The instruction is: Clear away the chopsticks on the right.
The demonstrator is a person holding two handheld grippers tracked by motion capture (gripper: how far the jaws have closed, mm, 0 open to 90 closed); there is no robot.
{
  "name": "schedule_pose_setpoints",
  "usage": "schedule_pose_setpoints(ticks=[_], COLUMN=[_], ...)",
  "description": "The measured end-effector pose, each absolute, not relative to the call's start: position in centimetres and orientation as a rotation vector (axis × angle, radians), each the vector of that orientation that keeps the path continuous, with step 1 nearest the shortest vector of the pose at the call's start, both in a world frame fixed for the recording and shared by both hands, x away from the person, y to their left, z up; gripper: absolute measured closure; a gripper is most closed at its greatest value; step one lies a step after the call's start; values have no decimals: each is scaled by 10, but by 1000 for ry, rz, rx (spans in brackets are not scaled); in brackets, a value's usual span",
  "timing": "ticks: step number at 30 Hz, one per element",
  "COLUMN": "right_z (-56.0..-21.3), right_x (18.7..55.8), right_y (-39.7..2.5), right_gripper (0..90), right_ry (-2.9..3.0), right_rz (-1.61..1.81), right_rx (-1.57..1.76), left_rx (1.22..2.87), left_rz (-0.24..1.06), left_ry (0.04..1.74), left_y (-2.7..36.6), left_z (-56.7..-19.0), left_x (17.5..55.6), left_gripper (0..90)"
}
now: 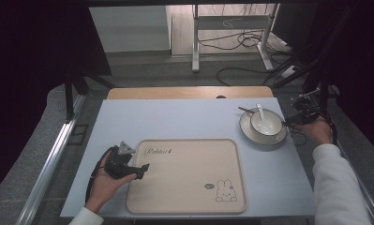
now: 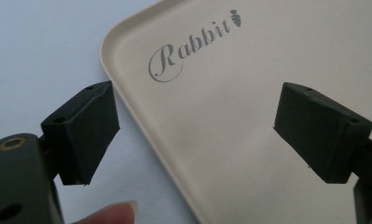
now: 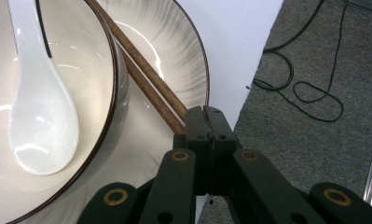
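Observation:
A beige tray [image 1: 184, 178] printed with "Rabbit" and a bunny lies in the middle of the table. My left gripper [image 1: 143, 171] is open at the tray's left rim. In the left gripper view the tray [image 2: 239, 102] lies below my left gripper [image 2: 197, 133], one jaw over the table and the other over the tray. At the right a white bowl [image 1: 268, 126] holding a white spoon [image 1: 261, 115] stands on a plate [image 1: 250, 134]. Brown chopsticks [image 3: 146, 74] lie across the plate [image 3: 174, 46] beside the bowl [image 3: 88, 56] and spoon [image 3: 39, 121]. My right gripper [image 3: 206, 115] is shut on their near ends.
The pale table [image 1: 184, 117] ends close behind my right gripper [image 1: 290, 121], with grey floor and loose cables [image 3: 309, 93] beyond the edge. A desk frame [image 1: 196, 42] and more cables stand on the floor past the table's far side.

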State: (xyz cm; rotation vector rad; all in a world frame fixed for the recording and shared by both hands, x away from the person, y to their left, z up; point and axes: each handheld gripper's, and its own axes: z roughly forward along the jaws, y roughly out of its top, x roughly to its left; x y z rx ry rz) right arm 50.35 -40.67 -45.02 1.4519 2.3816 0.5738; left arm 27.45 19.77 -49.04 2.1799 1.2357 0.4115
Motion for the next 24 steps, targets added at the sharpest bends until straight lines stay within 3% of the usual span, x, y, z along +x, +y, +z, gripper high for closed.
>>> schedule_pose_setpoints(ticks=[24], right_z=[-439], right_x=[503], right_y=[-411], right_gripper=[888], right_ry=[2377], right_rz=[568], right_rx=[1430], left_rx=[2185], left_rz=[409], left_ry=[1238], left_y=[197], left_z=[-491], left_x=[275], left_gripper=[138])
